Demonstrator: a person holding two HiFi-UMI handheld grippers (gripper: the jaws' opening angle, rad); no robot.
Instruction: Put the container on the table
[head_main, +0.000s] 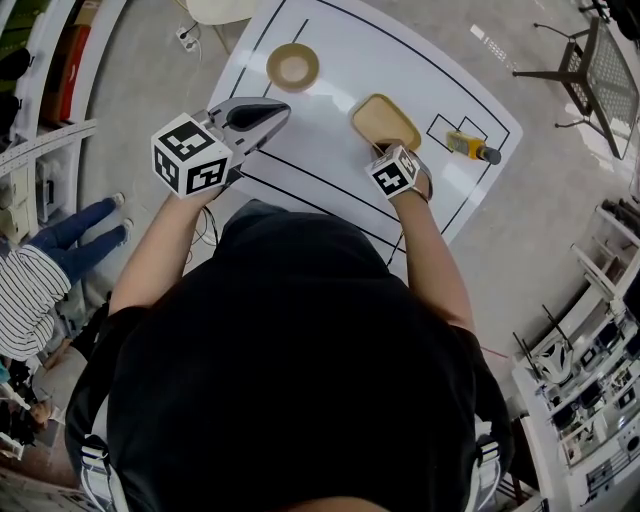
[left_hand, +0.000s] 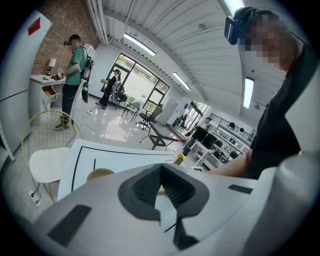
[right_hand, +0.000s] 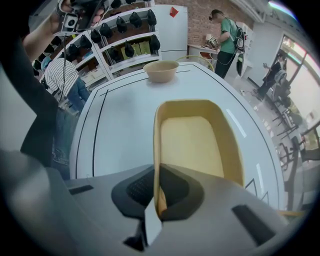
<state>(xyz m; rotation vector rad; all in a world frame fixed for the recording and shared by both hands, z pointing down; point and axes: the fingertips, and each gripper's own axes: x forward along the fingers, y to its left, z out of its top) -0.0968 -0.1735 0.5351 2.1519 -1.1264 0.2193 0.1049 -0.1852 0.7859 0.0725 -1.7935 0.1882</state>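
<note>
Container (head_main: 385, 120) seems to rest on the big white table (head_main: 340, 60) at 1 o'clock. It looks light, stiff and thin. The right gripper (right_hand: 157, 192) pinches its near rim, a good place to hold. The left gripper (left_hand: 161, 186) is closed and empty. A small bowl (head_main: 292, 66) sits at 11 o'clock.

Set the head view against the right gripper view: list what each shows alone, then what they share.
Head view only: the marker cube on the right hand-held gripper, seen from above. Right gripper view only: that gripper's jaws shut on the container's near rim, a shelf of dark items and a person in green. Both: the container, the bowl and the white table.
</note>
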